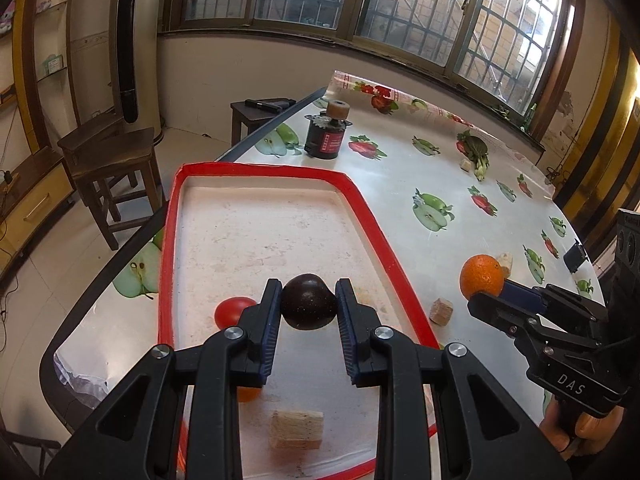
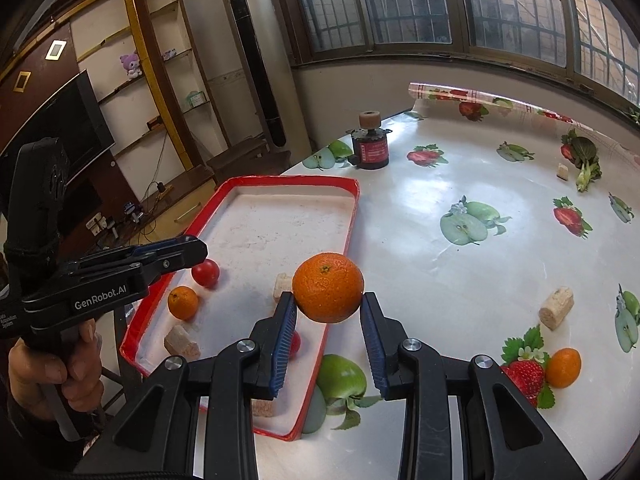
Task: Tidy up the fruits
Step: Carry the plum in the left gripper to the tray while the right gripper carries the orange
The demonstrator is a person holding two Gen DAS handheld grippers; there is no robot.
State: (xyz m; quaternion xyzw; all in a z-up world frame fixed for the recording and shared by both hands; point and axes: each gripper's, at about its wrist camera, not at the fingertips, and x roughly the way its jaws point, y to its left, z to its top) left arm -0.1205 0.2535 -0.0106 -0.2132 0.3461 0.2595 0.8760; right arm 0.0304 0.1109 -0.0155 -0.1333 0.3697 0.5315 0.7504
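Grippers are clamping fruit — left gripper (image 1: 308, 306) pinching dark plum (image 1: 308, 301), right gripper (image 2: 329, 312) squeezing orange (image 2: 328, 287) — lowering gently suits tray (image 1: 352, 188) at twelve o'clock.

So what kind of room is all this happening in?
Probably a living or dining room in someone's home: a table under a fruit-print cloth, a flat-screen TV beside wall shelves holding a plush toy, and a tall standing air conditioner near barred windows.

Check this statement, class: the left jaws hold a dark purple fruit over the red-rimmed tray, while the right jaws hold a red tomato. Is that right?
Not quite. The right gripper holds an orange, not a red tomato, as the right wrist view shows. The rest stands: the left gripper holds the dark purple fruit over the red-rimmed tray.
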